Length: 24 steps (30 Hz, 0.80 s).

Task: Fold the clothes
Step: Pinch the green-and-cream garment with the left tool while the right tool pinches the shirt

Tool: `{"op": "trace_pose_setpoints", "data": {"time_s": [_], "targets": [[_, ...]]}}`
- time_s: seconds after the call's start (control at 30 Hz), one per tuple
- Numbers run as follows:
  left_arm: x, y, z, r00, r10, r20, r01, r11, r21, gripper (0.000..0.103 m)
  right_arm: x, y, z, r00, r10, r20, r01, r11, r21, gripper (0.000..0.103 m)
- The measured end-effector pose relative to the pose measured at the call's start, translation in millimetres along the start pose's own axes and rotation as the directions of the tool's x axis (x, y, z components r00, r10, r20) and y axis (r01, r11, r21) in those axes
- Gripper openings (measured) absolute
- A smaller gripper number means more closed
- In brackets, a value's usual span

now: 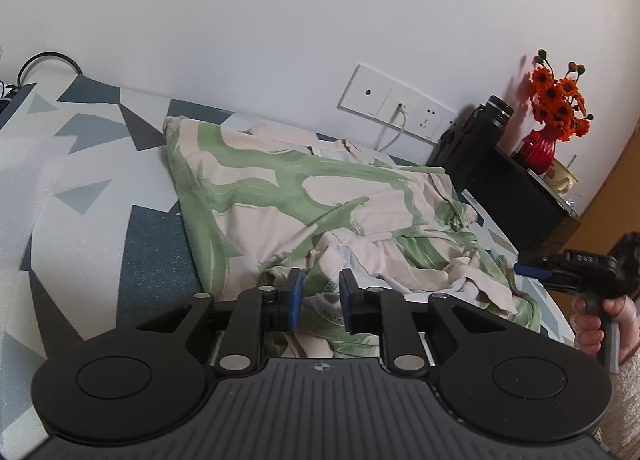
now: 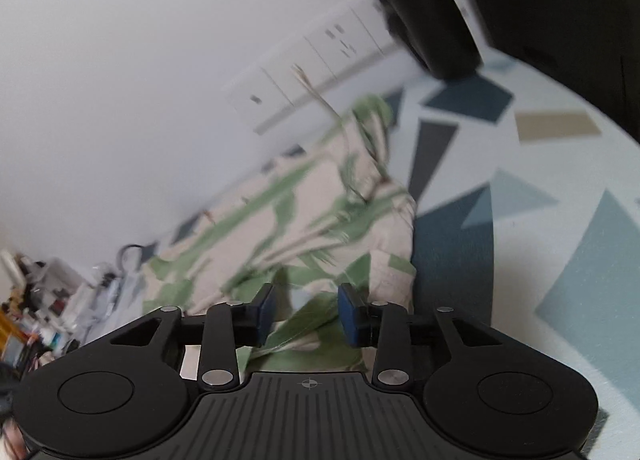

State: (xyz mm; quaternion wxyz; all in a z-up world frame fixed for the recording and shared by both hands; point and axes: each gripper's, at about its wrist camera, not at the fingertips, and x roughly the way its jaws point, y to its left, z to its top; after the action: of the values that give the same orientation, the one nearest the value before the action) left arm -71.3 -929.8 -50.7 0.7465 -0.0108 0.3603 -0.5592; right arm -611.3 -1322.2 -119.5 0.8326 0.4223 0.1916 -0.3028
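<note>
Both grippers spread over a crumpled shirt, no grasp yet.

The left gripper hovers with its jaws apart above the near, bunched edge of the shirt; the right gripper, also spread and holding nothing, hangs over the shirt's other near end, in a blurred view. To fold well, I judge each should pinch a single layer at a corner or hem, then pull taut before laying it over. The shirt, cream with green swirls, lies on the patterned mat, rumpled nearest the grippers, flatter toward the wall sockets.
</note>
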Motion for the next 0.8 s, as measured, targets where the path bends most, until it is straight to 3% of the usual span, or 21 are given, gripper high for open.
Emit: {"op": "trace_pose_setpoints", "data": {"time_s": [0.1,0.17,0.23,0.47,0.63,0.8], "targets": [[0.0,4.6,-1.2,1.0,-0.013,0.002,0.013,1.0,-0.02,0.022,13.3,1.6,4.5,0.998,-0.064,-0.016,0.064,0.998,0.013,0.034],[-0.4,6.1,-2.6,1.0,-0.023,0.0,0.023,0.999,-0.025,0.022,18.2,-0.2,5.3,0.996,-0.081,-0.032,0.082,0.997,0.017,0.026],[-1.8,6.5,-4.4,0.999,-0.032,-0.002,0.032,0.999,-0.025,0.022,15.8,-1.5,2.2,0.997,-0.078,-0.028,0.078,0.997,0.014,0.004],[-17.0,15.8,-14.1,0.996,-0.09,-0.002,0.089,0.993,-0.081,0.022,-45.9,5.8,-27.3,0.996,0.068,0.057,-0.063,0.995,-0.08,0.001],[-30.7,22.9,-23.9,0.995,-0.103,-0.002,0.102,0.99,-0.092,0.022,-105.2,2.7,-72.8,0.988,0.142,0.055,-0.133,0.98,-0.151,0.001],[-30.1,31.9,-29.8,0.996,-0.084,-0.024,0.081,0.991,-0.107,0.022,-123.3,-17.5,-122.3,0.997,0.071,0.004,-0.07,0.988,-0.135,0.001]]}}
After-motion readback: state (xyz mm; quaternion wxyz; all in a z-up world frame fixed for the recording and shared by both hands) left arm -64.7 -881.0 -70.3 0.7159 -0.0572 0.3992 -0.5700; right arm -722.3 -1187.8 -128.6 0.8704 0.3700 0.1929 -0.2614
